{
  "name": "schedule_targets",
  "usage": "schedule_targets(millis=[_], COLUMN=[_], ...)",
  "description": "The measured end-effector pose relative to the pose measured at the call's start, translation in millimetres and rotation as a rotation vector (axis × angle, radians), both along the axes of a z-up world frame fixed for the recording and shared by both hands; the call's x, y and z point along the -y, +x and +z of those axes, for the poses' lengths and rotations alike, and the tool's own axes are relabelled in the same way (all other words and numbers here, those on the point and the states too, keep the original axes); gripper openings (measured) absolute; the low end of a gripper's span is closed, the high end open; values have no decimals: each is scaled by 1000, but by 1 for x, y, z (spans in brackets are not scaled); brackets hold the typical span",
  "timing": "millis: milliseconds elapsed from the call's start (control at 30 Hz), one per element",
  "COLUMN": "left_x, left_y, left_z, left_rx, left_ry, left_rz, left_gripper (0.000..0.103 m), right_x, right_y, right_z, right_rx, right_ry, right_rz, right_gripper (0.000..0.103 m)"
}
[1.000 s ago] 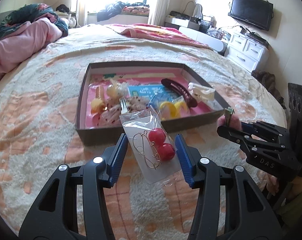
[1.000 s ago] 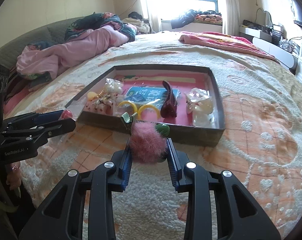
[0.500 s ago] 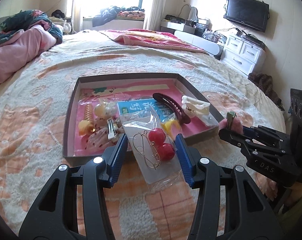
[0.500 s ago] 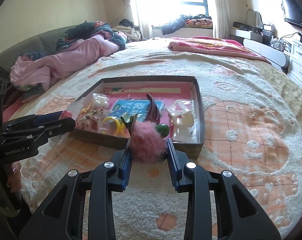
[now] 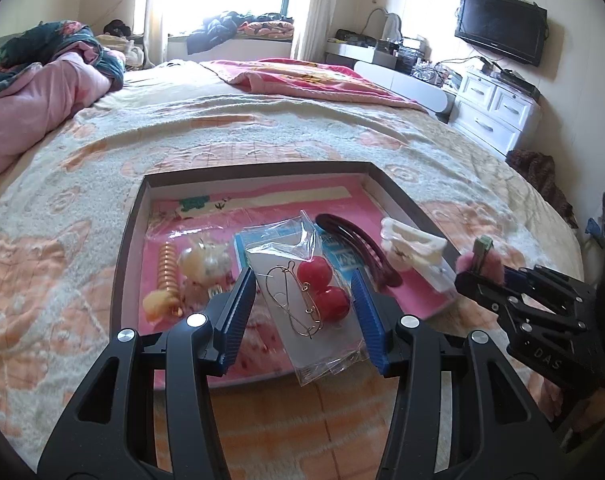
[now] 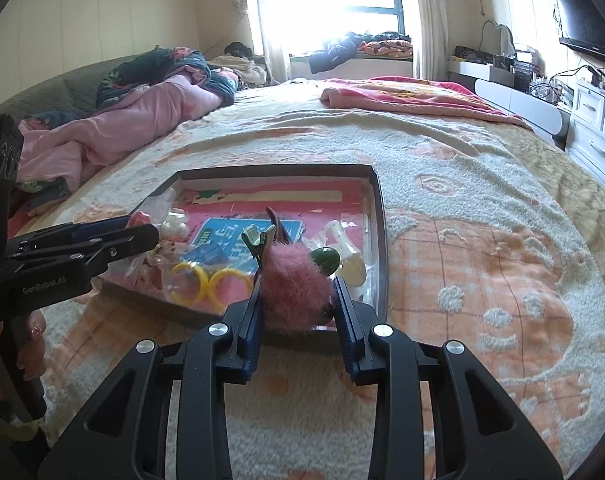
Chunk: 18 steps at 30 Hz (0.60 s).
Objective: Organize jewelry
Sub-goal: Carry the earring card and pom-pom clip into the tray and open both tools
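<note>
Clamping a clear earring packet (image 5: 308, 300), left tongs (image 5: 304, 300); right tongs (image 6: 296, 294) grip a fluffy pink clip (image 6: 292, 288).

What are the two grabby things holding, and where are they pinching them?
The left hand-held gripper pinches a clear bag of red ball earrings by its side edges. The right hand-held gripper squeezes a pink fluffy hair clip by its pompom.

Left gripper (image 5: 303, 285) and right gripper (image 6: 298, 294) both reach forward side by side, jaws clamped on loads
</note>
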State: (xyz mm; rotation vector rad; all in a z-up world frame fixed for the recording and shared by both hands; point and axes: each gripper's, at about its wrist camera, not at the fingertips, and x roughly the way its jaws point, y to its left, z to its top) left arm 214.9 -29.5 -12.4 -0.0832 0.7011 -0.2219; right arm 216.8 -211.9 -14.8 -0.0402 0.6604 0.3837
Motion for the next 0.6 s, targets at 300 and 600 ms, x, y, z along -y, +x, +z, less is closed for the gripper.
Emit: schedule_targets(millis=[300, 600], left_x=[-8, -6], left_y=[30, 56], left_z=[-2, -14], left_rx=[-12, -44], left_ry=[-3, 10], left_rz=[33, 28], left_gripper=[41, 41], right_x=[-10, -28], right_y=[23, 28], right_z=[-1, -12], right_rx=[-13, -41], right_ry=[-8, -24], right_rz=[1, 42], right_gripper=[31, 31])
